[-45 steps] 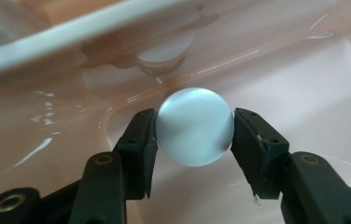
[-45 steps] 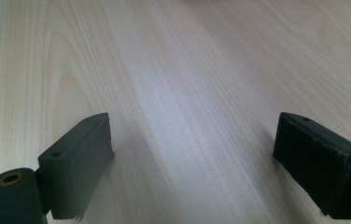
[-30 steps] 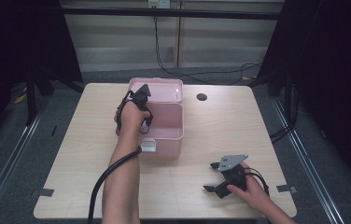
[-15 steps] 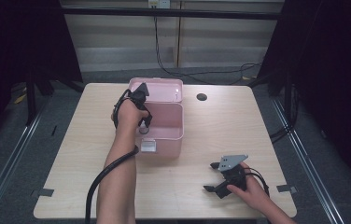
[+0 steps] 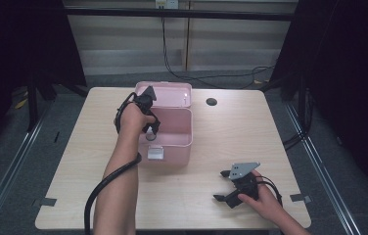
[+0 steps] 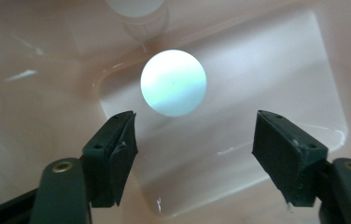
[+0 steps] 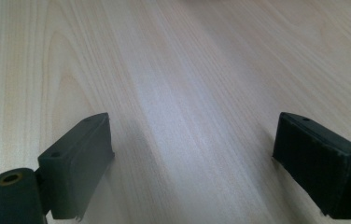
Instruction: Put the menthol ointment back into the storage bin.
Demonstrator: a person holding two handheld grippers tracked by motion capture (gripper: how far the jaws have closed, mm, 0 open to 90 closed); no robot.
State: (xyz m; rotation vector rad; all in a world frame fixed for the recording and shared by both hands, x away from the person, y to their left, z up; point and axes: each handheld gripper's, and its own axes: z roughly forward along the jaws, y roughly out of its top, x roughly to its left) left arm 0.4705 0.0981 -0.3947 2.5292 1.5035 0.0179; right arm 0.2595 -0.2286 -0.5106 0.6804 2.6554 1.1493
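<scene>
An open pink box (image 5: 172, 152) stands mid-table with its lid (image 5: 172, 93) folded back. My left gripper (image 5: 150, 128) reaches down into the box's left side. In the left gripper view a white ball (image 6: 173, 83) lies on the box's pink floor (image 6: 267, 65), just beyond the open left gripper (image 6: 194, 140) and not touching either jaw. My right gripper (image 5: 221, 186) rests on the table (image 5: 250, 132) at the front right. In the right gripper view the right gripper (image 7: 192, 154) stands open over bare wood.
A white latch (image 5: 155, 153) sits on the box's front wall. A dark round hole (image 5: 211, 102) marks the tabletop behind the box. A translucent whitish object (image 6: 136, 11) lies in the box beyond the ball. Dark frame posts flank the table.
My left hand has shifted slightly farther back over the box. The right gripper has not moved.
</scene>
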